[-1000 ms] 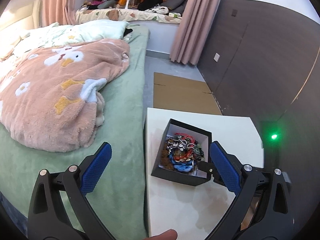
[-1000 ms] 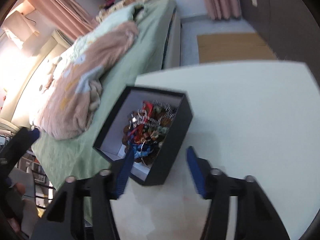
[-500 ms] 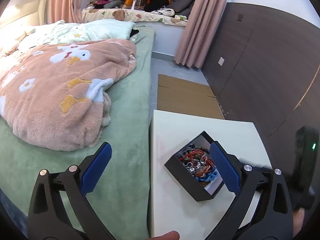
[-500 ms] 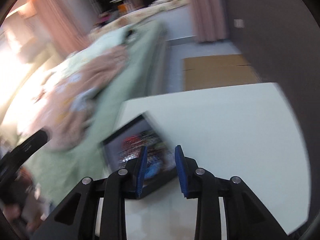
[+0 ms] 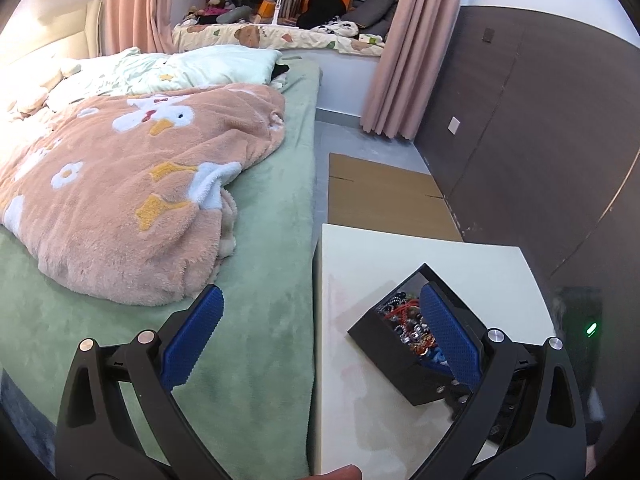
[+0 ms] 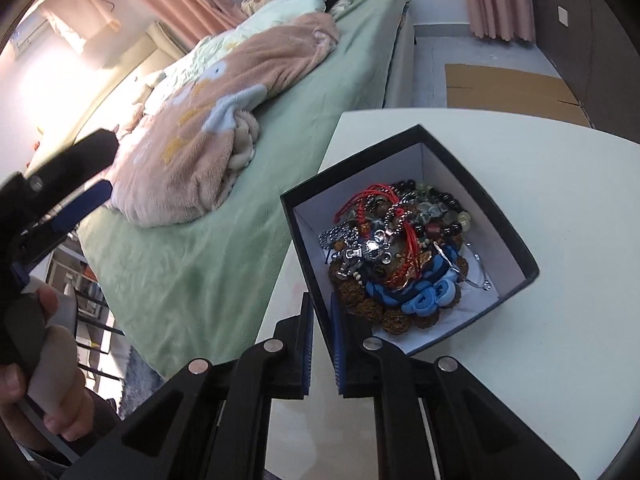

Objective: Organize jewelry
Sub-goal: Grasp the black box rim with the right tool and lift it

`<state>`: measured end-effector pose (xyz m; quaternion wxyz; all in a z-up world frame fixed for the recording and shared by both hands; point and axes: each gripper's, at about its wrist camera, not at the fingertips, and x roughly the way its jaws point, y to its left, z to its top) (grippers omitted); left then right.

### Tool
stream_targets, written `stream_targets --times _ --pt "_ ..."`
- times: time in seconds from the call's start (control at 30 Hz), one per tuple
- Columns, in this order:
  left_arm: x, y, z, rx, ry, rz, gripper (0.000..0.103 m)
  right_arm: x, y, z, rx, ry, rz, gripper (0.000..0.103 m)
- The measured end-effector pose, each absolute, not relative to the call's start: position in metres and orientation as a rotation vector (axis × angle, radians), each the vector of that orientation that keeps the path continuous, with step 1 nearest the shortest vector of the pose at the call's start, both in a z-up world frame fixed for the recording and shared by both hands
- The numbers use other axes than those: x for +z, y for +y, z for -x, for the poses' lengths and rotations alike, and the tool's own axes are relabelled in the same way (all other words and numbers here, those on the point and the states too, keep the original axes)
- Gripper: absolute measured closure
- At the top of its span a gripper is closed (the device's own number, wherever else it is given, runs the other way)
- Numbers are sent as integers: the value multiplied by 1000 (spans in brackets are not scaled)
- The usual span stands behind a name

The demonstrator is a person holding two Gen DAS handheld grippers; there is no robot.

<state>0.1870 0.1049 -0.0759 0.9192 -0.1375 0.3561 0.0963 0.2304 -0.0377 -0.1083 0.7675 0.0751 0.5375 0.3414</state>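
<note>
White table (image 6: pixel 560 208), green bed (image 5: pixel 272 240) alongside, perhaps cardboard (image 5: pixel 384 200) beyond

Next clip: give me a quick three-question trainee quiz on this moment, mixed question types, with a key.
1. True or false: the right gripper has its fingers shut on the near wall of the black box.
2. Multiple choice: the jewelry pile lies A) on the green bedsheet, B) inside the black box, C) on the bare white table.
3. Short answer: how does the left gripper stand, and does it hold anything?

Key
1. True. One blue pad sits outside the wall and one inside it.
2. B
3. Open and holding nothing.
</note>
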Motion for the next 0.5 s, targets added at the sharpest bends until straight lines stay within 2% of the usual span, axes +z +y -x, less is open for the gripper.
stream_targets --times 0.23,0.33,0.43,0.47,0.5 --pt "-78 85 -192 138 759 234 5 -89 -131 -247 675 1100 -570 99" --pt "-78 76 -192 114 763 212 5 -78 -156 -244 564 1045 -525 89" --pt "-76 68 -190 89 756 185 5 -74 -168 -245 551 1029 -516 61" --pt "-77 64 -191 82 762 174 5 -72 -170 -244 528 1019 -495 46" --pt "-77 62 -191 79 770 170 5 -69 -175 -242 504 1003 -468 39"
